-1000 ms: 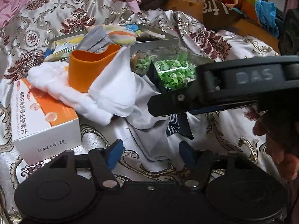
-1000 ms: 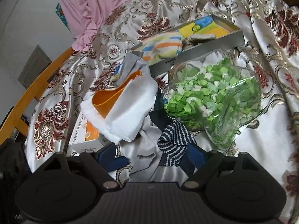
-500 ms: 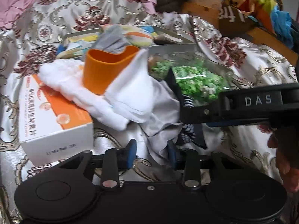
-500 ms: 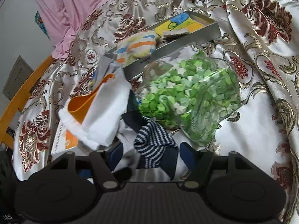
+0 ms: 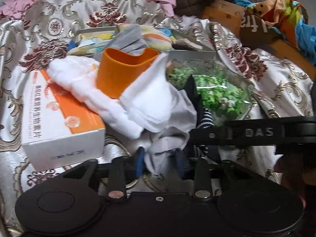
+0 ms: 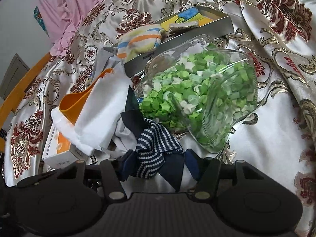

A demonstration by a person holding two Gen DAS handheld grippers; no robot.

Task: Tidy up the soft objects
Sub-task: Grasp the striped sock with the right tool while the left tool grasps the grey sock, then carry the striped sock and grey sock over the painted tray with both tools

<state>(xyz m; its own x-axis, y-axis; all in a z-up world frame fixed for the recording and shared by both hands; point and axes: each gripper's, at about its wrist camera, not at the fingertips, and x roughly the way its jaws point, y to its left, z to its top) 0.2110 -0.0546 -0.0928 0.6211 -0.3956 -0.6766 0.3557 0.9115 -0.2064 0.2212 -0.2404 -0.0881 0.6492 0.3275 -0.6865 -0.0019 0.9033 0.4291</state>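
A heap of soft things lies on the brocade bedcover: a white cloth (image 5: 156, 102), a fluffy white towel (image 5: 79, 83), a grey-white cloth (image 5: 164, 148) and a navy dotted cloth (image 6: 152, 154). My left gripper (image 5: 159, 161) has the grey-white cloth bunched between its blue pads, and its jaws are opening slightly. My right gripper (image 6: 158, 158) is closing on the navy dotted cloth, which fills the gap between its pads. One of its black fingers (image 5: 217, 136) crosses the left wrist view just beyond my left gripper.
An orange cup (image 5: 122, 75) stands in the heap by an orange-and-white box (image 5: 59, 122). A glass jar of green paper stars (image 6: 199, 102) lies tipped on its side. Behind is a grey tray (image 6: 177, 45) with a striped pouch (image 6: 138, 39). A wooden crate (image 5: 223, 15) is far right.
Both pairs of jaws have narrowed. The left now has the grey-white cloth between its pads and the right has the navy dotted cloth. The grey-white cloth has bunched up.
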